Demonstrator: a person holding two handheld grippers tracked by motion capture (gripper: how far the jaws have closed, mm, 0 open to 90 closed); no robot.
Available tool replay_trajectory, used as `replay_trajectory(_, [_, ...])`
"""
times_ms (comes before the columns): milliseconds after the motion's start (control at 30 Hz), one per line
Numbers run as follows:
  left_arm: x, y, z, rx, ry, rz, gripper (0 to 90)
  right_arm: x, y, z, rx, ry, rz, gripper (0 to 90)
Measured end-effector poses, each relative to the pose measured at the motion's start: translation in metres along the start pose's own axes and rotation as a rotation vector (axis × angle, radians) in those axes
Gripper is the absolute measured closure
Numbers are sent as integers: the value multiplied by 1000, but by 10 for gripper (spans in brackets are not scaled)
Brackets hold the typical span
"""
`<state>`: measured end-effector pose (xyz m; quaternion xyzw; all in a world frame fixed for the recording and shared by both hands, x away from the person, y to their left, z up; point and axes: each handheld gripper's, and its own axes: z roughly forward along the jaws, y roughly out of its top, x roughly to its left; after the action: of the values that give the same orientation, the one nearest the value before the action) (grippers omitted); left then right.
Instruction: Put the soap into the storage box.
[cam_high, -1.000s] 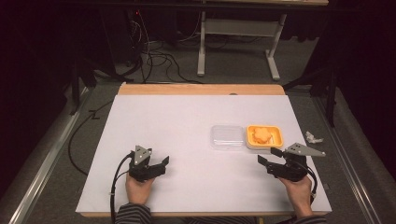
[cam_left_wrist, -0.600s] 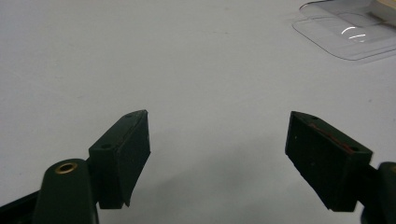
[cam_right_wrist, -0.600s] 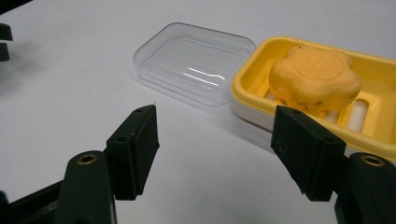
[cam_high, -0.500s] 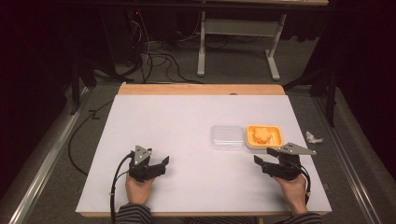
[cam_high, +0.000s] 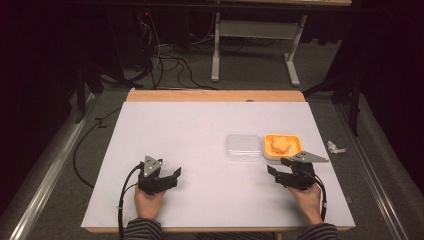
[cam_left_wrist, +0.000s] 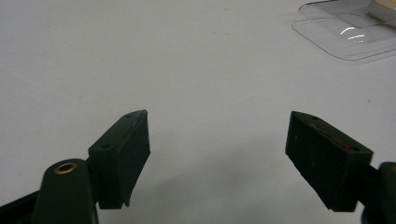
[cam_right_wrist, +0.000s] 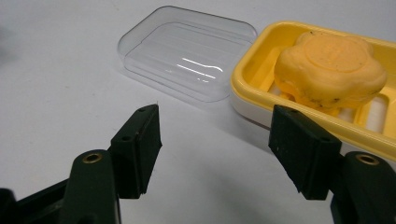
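Orange soap (cam_high: 282, 145) sits in a yellow dish (cam_high: 296, 139) near the right edge of the tabletop (cam_high: 190, 130), about midway between its near and far edges, with a clear plastic lid (cam_high: 243, 146) lying just beside the dish on its left. Close in front of the dish, the right tool (cam_high: 277, 165) has just been closing its jaws, yet they stand apart with nothing between them. Toward the near left part of the tabletop, well apart from the dish, the left tool (cam_high: 174, 176) rests with its jaws wide and empty.
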<state>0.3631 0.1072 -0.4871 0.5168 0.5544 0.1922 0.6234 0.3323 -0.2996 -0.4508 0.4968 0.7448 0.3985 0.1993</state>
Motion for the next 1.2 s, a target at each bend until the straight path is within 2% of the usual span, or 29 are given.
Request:
replay_trajectory(533, [0, 0, 0, -1, -1, 3, 226, 2, -1, 15, 9, 5, 13, 350])
replay_trajectory(800, [0, 0, 0, -1, -1, 2, 226, 4, -3, 19, 20, -31, -14, 349])
replay_trajectory(1033, [0, 0, 0, -1, -2, 3, 226, 8, -6, 25, 2, -64, -45, 344])
replay_trajectory(1200, [0, 0, 0, 1, -2, 2, 226, 11, -9, 28, -8, -57, -67, 338])
